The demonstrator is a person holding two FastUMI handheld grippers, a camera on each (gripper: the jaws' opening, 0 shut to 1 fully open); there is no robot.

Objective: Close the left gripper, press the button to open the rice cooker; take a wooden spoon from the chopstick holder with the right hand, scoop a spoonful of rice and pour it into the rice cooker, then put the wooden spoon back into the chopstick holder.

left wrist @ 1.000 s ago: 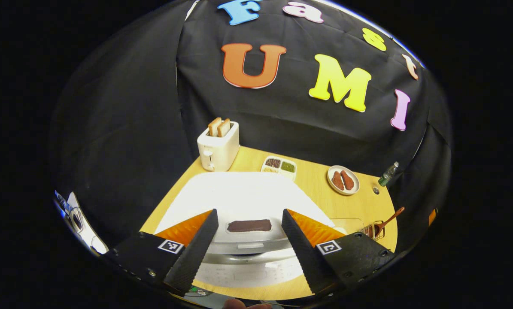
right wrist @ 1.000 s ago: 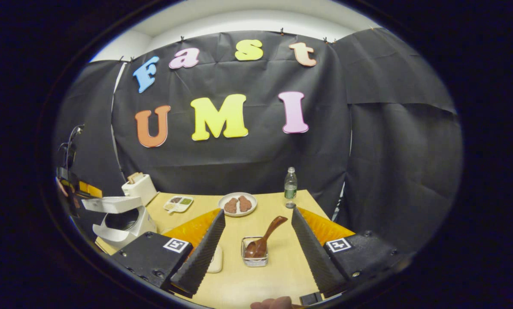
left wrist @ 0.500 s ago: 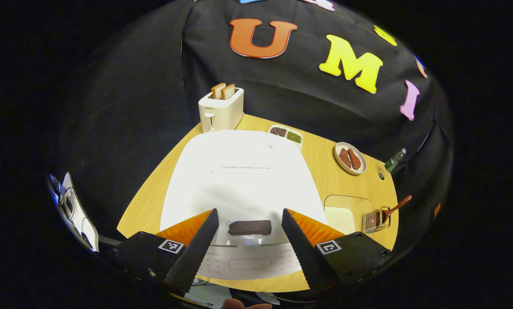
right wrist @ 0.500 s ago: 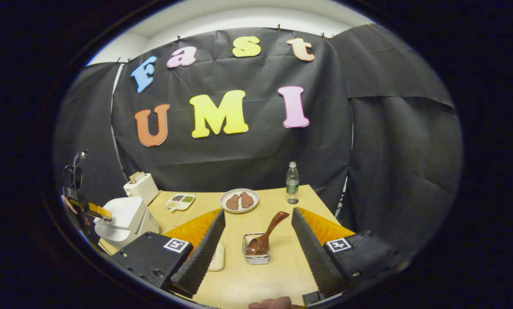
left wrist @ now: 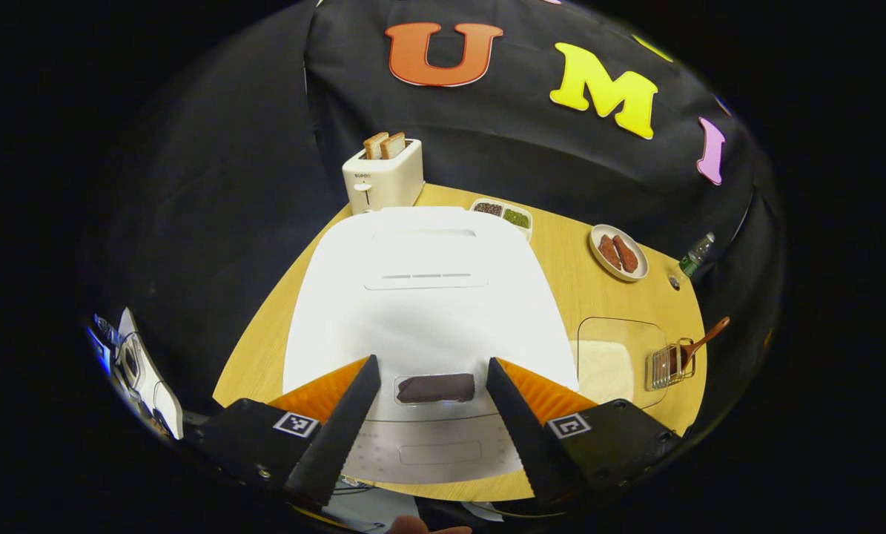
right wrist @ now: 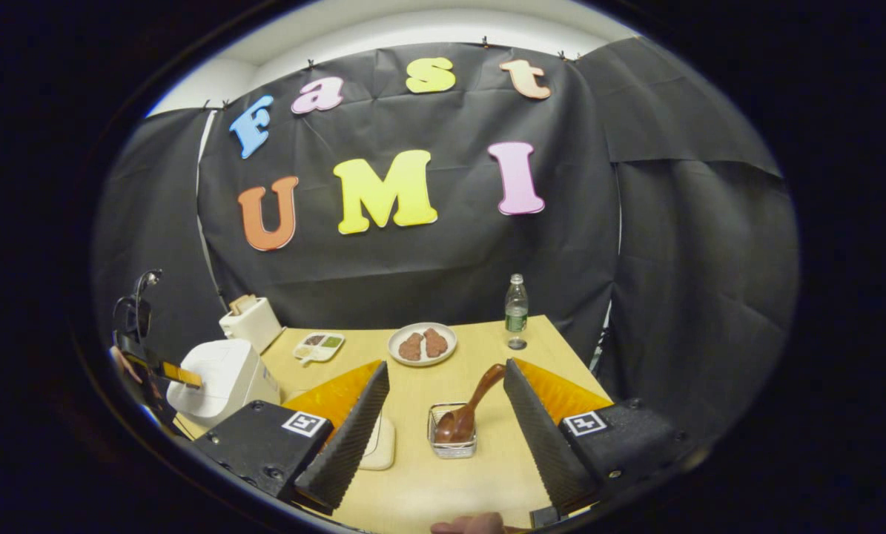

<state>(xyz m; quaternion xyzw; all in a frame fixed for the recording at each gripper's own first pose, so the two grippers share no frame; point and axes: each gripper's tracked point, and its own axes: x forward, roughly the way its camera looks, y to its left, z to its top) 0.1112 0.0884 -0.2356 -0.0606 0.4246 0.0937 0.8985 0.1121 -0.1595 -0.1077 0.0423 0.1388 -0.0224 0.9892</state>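
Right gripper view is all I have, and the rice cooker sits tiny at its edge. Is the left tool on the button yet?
Observer: No. The left tool is open, its fingers standing either side of the dark button.
Operator: Is the lid up?
Observer: No, the rice cooker has its lid shut.
Operator: Where is the rice?
Observer: In a clear box between the cooker and the chopstick holder.
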